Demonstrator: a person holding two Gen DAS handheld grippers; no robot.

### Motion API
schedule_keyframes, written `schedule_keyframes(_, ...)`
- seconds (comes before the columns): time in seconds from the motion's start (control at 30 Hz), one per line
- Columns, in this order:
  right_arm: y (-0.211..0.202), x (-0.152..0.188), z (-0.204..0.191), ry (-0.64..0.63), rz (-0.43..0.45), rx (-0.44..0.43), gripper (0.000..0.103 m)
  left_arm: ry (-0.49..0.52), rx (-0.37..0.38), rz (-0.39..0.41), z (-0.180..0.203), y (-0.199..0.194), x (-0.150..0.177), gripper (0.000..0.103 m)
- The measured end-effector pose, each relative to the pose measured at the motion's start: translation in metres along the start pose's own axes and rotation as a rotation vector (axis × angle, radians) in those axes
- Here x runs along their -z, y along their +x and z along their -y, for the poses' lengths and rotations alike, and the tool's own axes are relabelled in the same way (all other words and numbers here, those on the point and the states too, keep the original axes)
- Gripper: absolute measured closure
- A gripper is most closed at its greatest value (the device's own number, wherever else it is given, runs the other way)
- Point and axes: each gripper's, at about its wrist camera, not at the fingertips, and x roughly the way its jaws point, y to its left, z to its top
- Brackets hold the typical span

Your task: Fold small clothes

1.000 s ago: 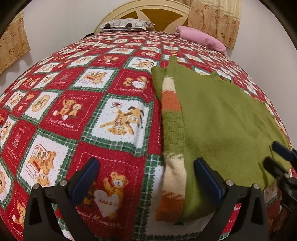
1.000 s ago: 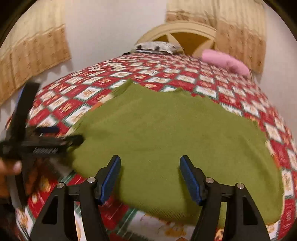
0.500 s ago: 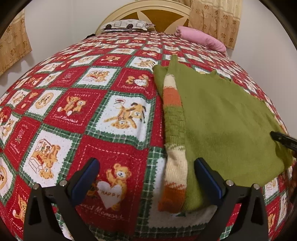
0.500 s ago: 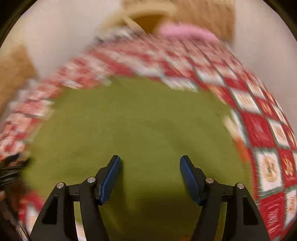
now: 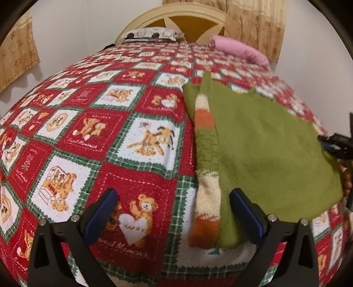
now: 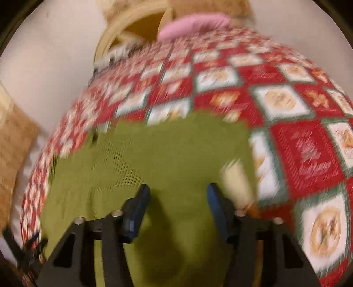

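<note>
On the red, white and green teddy-bear patchwork bedspread [image 5: 114, 132] the olive-green knitted sweater [image 5: 264, 154] lies flat, one cream, orange and green striped sleeve [image 5: 206, 165] folded along its left edge. A second ago my right gripper [image 6: 176, 205] faced the sweater's middle; now it has swung to its right edge, jaws closing with nothing pinched yet. My left gripper [image 5: 174, 212] stays put, spread wide and empty, over the bedspread and the sleeve.

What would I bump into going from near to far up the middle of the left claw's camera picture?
Left claw → bear blanket → spotted pillow → headboard.
</note>
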Motion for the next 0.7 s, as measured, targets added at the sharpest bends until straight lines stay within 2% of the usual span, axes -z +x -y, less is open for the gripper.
schedule_keyframes(0.1, -0.008, -0.002, 0.006, 0.028, 0.025, 0.057, 0.051, -0.004, 0.044, 0.022, -0.009, -0.011, -0.001, 0.0)
schedule_keyframes(0.17, -0.018, 0.01, -0.011, -0.056, 0.039, 0.101, 0.051, 0.007, 0.051, 0.027, -0.013, -0.011, -0.01, 0.0)
schedule_keyframes(0.27, -0.037, 0.029, -0.044, -0.152, 0.081, 0.115, 0.05, 0.006, 0.061, 0.017, -0.018, -0.004, -0.03, 0.0)
schedule_keyframes(0.37, -0.054, 0.055, -0.084, -0.251, 0.098, 0.049, 0.041, -0.006, 0.075, 0.012, -0.019, 0.007, -0.051, 0.0)
schedule_keyframes(0.47, -0.058, 0.087, -0.141, -0.391, 0.095, -0.02, 0.037, 0.02, 0.074, 0.012, -0.014, 0.018, -0.066, 0.0)
schedule_keyframes(0.6, -0.053, 0.126, -0.204, -0.558, 0.067, -0.074, 0.037, 0.012, 0.136, -0.031, -0.006, 0.038, -0.082, 0.0)
schedule_keyframes(0.7, -0.054, 0.154, -0.235, -0.642, 0.069, -0.098, 0.037, -0.006, 0.174, -0.046, -0.006, 0.053, -0.093, 0.0)
